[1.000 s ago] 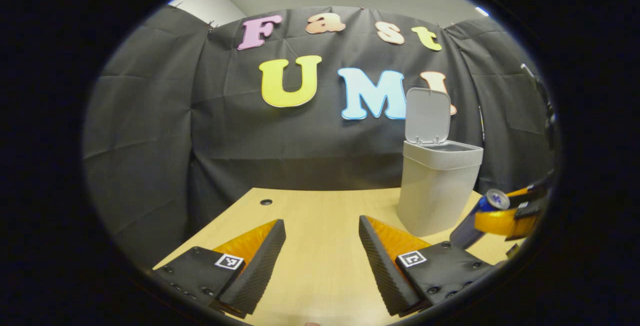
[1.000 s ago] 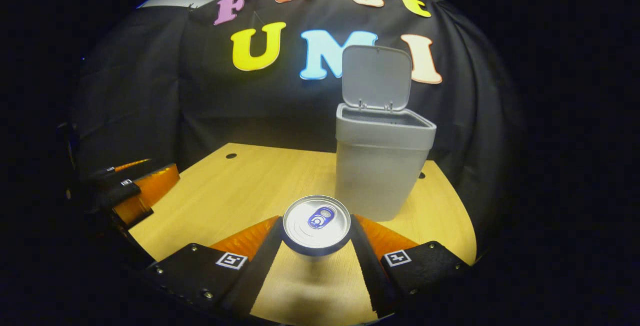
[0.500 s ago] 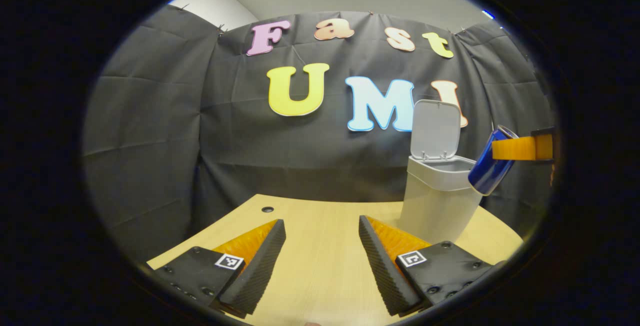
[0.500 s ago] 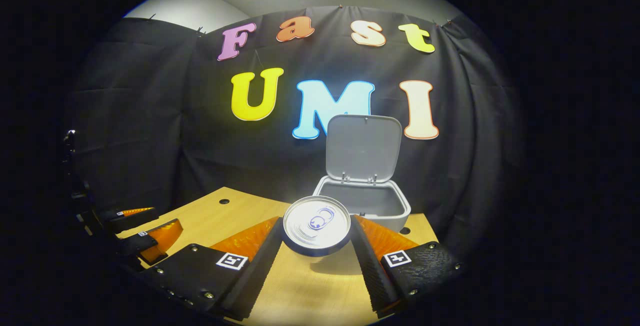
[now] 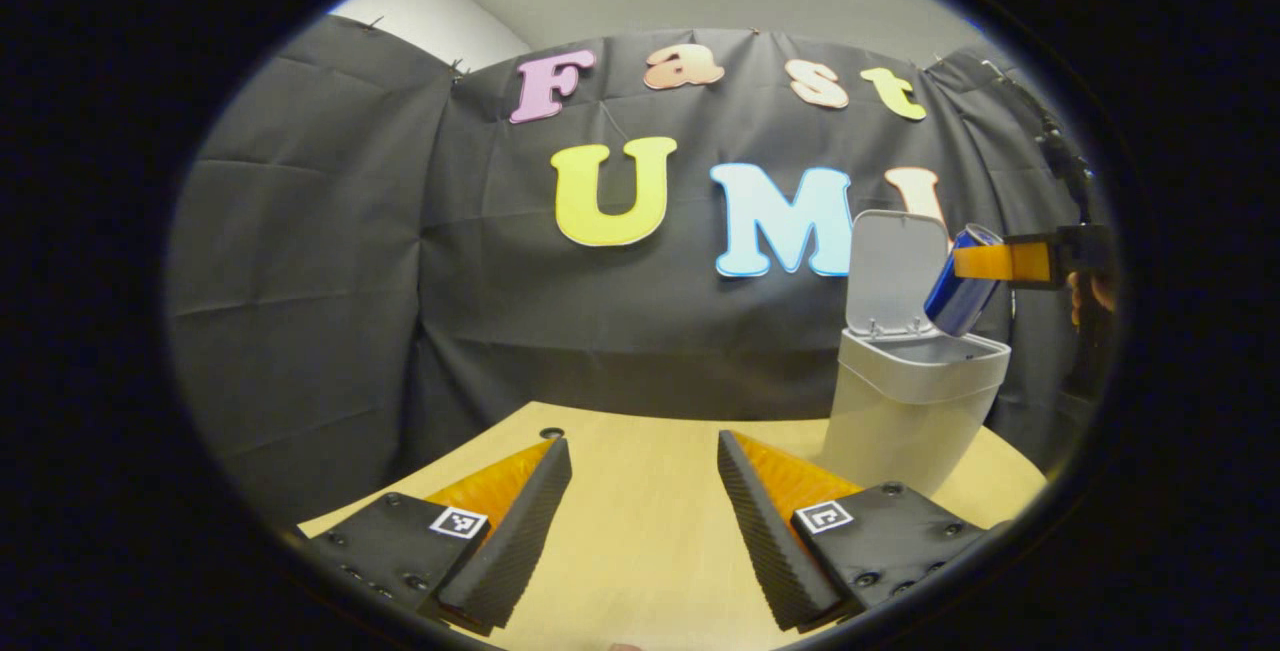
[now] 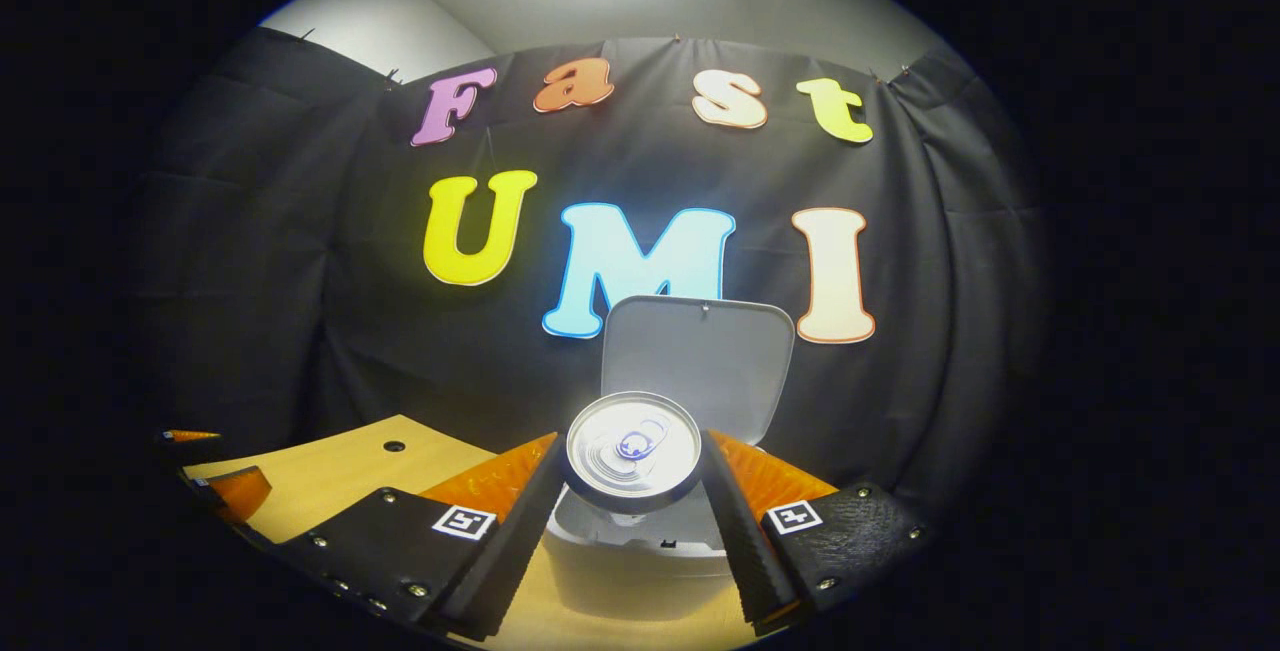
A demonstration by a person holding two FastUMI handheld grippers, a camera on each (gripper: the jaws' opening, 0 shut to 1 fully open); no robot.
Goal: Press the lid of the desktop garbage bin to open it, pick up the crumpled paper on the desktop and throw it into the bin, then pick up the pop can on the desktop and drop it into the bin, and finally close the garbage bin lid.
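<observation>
The right hand-held gripper (image 6: 633, 491) is clenched on the pop can (image 6: 633, 449), both fingers pressing its sides just below the silver top with its blue pull tab. In the left gripper view the same can (image 5: 960, 281) is a blue cylinder, tilted and held in the air directly above the open mouth of the garbage bin (image 5: 915, 401), not touching the rim; no brand or writing on it can be read. The bin stands on the desk (image 5: 640, 511) near its far right part, and its lid (image 5: 893, 273) is flipped up and stands upright behind the opening. In the right gripper view the lid (image 6: 700, 361) rises just behind the can, and the bin's rim (image 6: 640, 543) lies right below it. The left hand-held gripper (image 5: 643, 506) is released, its fingers spread wide apart over bare desk with nothing between them. Small square black-and-white markers sit on the fingers of both grippers. The crumpled paper cannot be made out.
</observation>
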